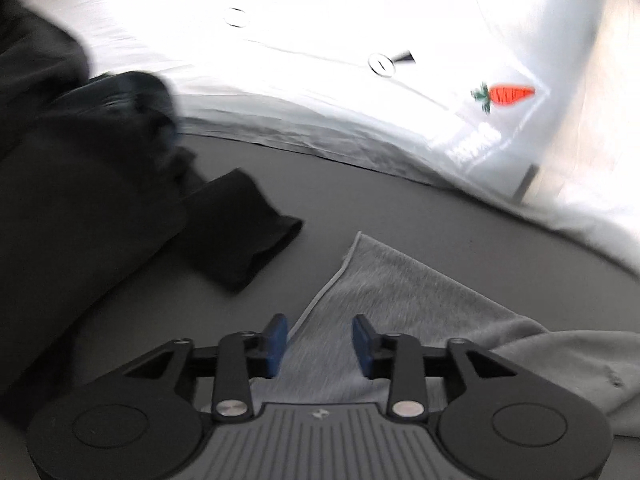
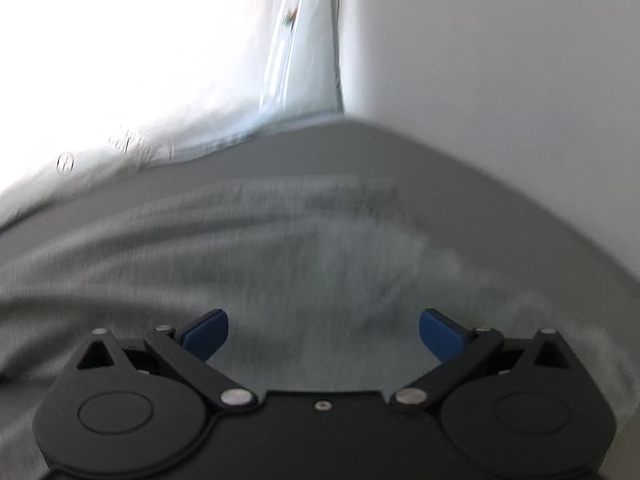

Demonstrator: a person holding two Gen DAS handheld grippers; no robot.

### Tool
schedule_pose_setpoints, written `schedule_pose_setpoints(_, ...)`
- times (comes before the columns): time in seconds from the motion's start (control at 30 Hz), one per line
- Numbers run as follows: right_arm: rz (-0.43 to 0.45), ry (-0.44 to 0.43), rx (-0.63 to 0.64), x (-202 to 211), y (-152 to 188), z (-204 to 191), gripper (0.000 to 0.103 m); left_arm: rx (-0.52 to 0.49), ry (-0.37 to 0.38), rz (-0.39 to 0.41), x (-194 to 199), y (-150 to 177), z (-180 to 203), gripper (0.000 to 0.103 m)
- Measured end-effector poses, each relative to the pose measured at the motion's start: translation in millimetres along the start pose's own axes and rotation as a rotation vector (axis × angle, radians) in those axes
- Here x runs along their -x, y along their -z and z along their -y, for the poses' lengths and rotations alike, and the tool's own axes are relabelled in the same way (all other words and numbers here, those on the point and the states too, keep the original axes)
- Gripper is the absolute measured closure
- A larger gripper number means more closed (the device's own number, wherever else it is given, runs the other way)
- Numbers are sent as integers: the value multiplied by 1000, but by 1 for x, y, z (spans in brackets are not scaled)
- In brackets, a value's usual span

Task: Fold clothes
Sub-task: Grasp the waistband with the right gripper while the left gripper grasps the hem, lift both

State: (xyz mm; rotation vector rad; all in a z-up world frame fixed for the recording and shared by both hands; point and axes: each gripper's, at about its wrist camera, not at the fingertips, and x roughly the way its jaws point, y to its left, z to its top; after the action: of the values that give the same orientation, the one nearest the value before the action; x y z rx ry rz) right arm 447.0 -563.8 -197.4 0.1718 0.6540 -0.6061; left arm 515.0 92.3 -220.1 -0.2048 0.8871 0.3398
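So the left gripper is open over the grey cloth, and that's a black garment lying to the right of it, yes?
Not quite. The left wrist view shows the black garment lying to the left of the grey cloth, not the right. The left gripper is indeed open over the grey cloth.

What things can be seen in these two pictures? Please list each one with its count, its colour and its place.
grey garment: one, light heather grey, on the grey surface directly ahead of both tongs; one corner points away from the left tongs
black clothes: a pile, count unclear, at the left of the left wrist view
white bedding: one, white with ring marks, behind the garment
carrot picture: one, orange with green top, on the white bedding at the right
grey surface: one, flat, under the clothes
white wall: one, right of the right wrist view
left tongs: one, black with blue pads, open
right tongs: one, black with blue pads, open wide
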Motion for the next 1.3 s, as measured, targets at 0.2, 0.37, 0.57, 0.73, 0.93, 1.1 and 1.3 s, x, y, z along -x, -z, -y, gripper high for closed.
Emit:
schedule_pose_setpoints(0.2, 38, 41, -59, -45, -54, 24, 2, -28, 4, -69, -68, -26, 16, 57)
schedule_pose_setpoints(0.37, -44, 30, -91, -107, -82, 40, 15, -58, -7, -63, -97, -36, 25, 50)
schedule_pose_setpoints(0.57, -128, 13, -145, -143, -89, 47, 56, -35, -15, -47, -102, -37, 29, 84)
schedule_pose_setpoints(0.73, -9, 64, -40, -117, -94, 33, 70, -16, -77, 7, -87, -40, 39, 100)
schedule_pose_setpoints(0.93, 219, 67, -119, -41, -121, 60, 75, 77, -51, 138, -15, -65, 24, 100)
schedule_pose_setpoints(1.1, 345, 30, -187, 17, -132, 100, 75, 191, -21, 270, 68, -70, 0, 100)
schedule_pose_setpoints(1.3, 355, 2, -284, 40, -115, 143, 75, 293, -42, 346, 143, -41, -39, 100)
